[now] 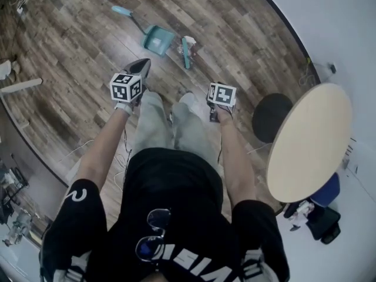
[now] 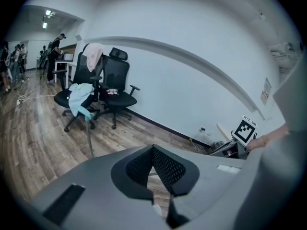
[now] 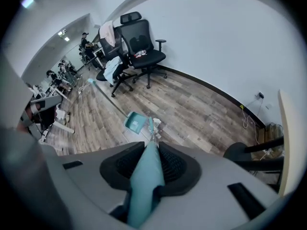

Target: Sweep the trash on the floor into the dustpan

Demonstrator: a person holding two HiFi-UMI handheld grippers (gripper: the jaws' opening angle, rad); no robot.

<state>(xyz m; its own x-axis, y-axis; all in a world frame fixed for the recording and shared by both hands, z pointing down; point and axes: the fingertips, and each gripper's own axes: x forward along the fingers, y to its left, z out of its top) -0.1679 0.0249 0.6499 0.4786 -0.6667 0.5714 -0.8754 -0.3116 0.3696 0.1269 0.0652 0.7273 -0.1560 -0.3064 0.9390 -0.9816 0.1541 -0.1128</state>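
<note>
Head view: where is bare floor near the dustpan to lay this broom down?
Bare planks lie left of the dustpan and right of the broom head toward the white wall. Crowded: trash by the broom head, next to the dustpan; stool and round table on the right.

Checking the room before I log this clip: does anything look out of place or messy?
Yes: pale crumpled trash lies loose on the floor beside the teal dustpan and the broom, not yet in the pan. Clothes hang untidily over the office chairs.
</note>
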